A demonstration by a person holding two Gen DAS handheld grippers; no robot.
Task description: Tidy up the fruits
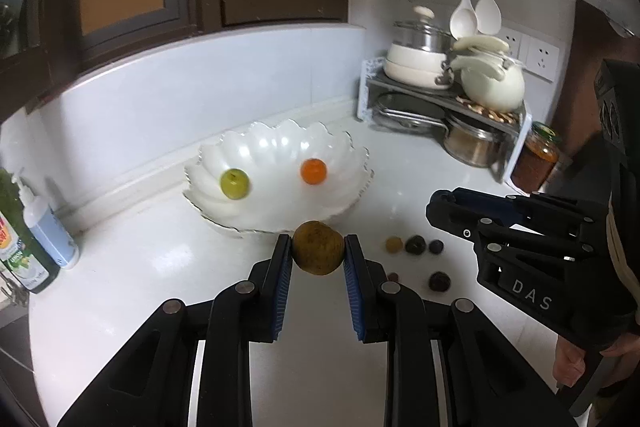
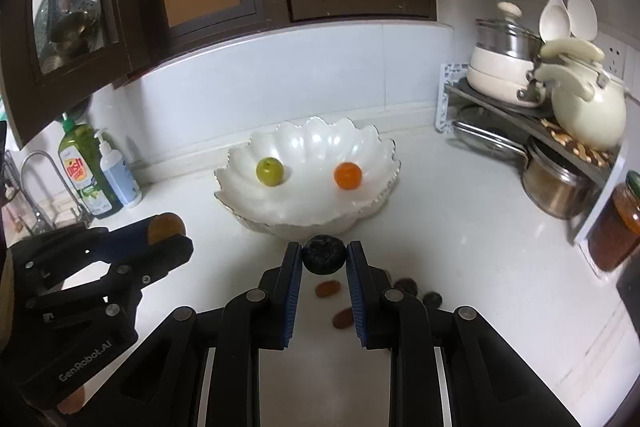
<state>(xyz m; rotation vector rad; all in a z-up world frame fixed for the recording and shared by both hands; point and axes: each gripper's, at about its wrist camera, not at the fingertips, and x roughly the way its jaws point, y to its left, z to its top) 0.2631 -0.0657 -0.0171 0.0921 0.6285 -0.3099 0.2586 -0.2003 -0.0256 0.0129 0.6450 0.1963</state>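
Observation:
A white scalloped bowl (image 1: pixel 352 151) (image 2: pixel 384 143) stands on the white counter and holds a green fruit (image 1: pixel 235 183) (image 2: pixel 269 171) and an orange fruit (image 1: pixel 313 171) (image 2: pixel 348 175). My left gripper (image 1: pixel 318 253) is shut on a brown round fruit (image 1: pixel 318 253), just in front of the bowl; it also shows in the right wrist view (image 2: pixel 166 227). My right gripper (image 2: pixel 323 254) is shut on a dark blue-black fruit (image 2: pixel 323 254), near the bowl's front rim. Several small fruits lie loose on the counter (image 1: pixel 416 245) (image 2: pixel 327 289).
A soap bottle (image 2: pixel 120 175) and a green dish-soap bottle (image 2: pixel 82 171) stand at the left by a sink rack. A shelf with pots and a cream kettle (image 2: pixel 588 111) fills the right corner, with a jar (image 2: pixel 616 223) beside it.

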